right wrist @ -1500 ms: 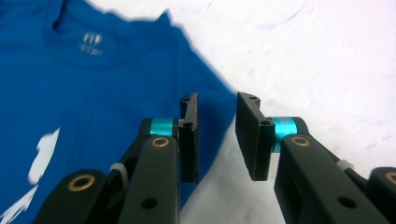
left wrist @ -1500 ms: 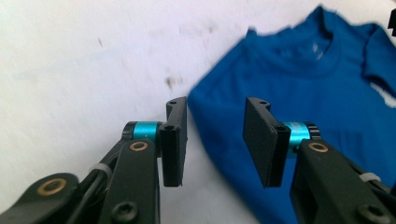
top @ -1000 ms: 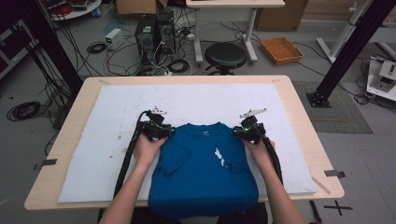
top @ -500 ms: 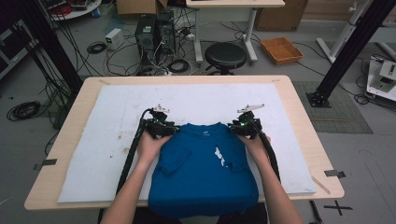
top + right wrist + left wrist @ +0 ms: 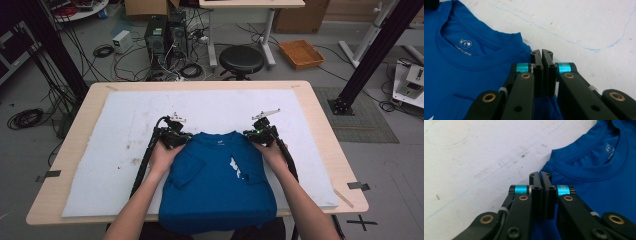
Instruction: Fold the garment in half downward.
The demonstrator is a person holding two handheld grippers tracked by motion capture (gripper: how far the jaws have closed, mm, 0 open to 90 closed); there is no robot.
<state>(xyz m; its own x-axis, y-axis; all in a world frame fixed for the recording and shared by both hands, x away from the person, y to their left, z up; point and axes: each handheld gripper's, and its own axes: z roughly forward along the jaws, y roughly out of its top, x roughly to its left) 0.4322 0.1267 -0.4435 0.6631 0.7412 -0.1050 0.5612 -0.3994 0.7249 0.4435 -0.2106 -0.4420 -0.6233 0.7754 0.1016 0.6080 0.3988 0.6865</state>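
While the blue T-shirt (image 5: pixel 220 187) lies flat on the white mat (image 5: pixel 115 150) covering the counter (image 5: pixel 320 125), its hem hanging over the near edge, the 2 grippers sit at its shoulders. The left gripper (image 5: pixel 540 175) and right gripper (image 5: pixel 541 53) have just snapped closed, jaws together, seemingly pinching shoulder fabric.

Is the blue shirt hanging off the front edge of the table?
Yes, in the high view the blue shirt drapes its bottom hem past the near edge of the table.
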